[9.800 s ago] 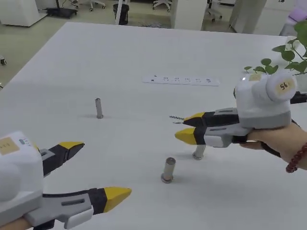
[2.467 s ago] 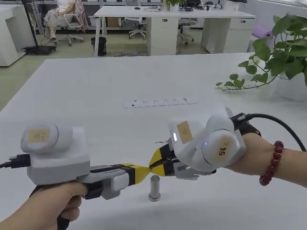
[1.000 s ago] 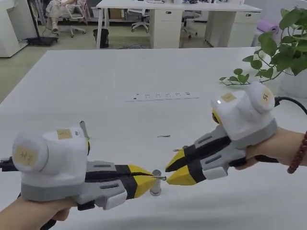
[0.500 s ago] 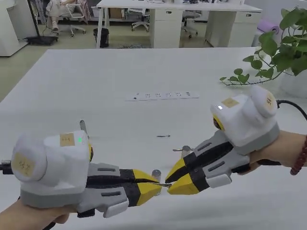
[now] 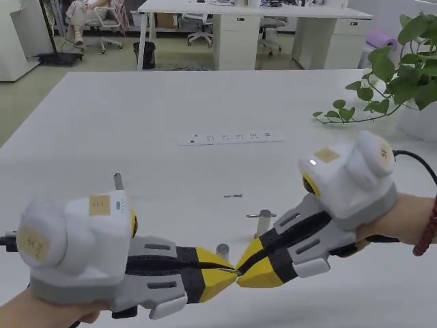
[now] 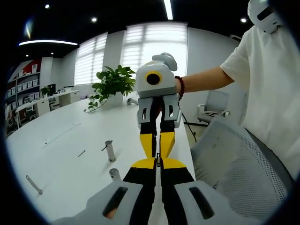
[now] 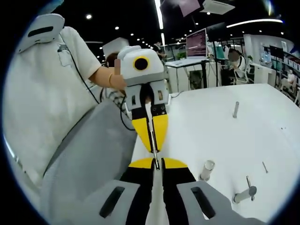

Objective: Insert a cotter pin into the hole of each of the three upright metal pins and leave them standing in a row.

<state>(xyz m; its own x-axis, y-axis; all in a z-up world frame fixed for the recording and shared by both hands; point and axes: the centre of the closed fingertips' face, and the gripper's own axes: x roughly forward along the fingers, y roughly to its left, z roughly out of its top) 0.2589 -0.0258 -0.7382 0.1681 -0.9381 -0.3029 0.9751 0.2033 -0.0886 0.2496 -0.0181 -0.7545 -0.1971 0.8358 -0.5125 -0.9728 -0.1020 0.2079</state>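
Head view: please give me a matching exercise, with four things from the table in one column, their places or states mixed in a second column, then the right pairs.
Things
1. power strip
2. loose cotter pin
3. held cotter pin
4. fitted metal pin

Places or states
A. upright, with a cotter pin through its top
B. between the left claw and the right claw, whose tips meet
C. white, lying flat beyond all the pins
D. lying flat and alone, touching nothing

Pairs: 1-C, 2-D, 3-B, 4-A

Head view overhead, near; gripper views opposed, sharing table.
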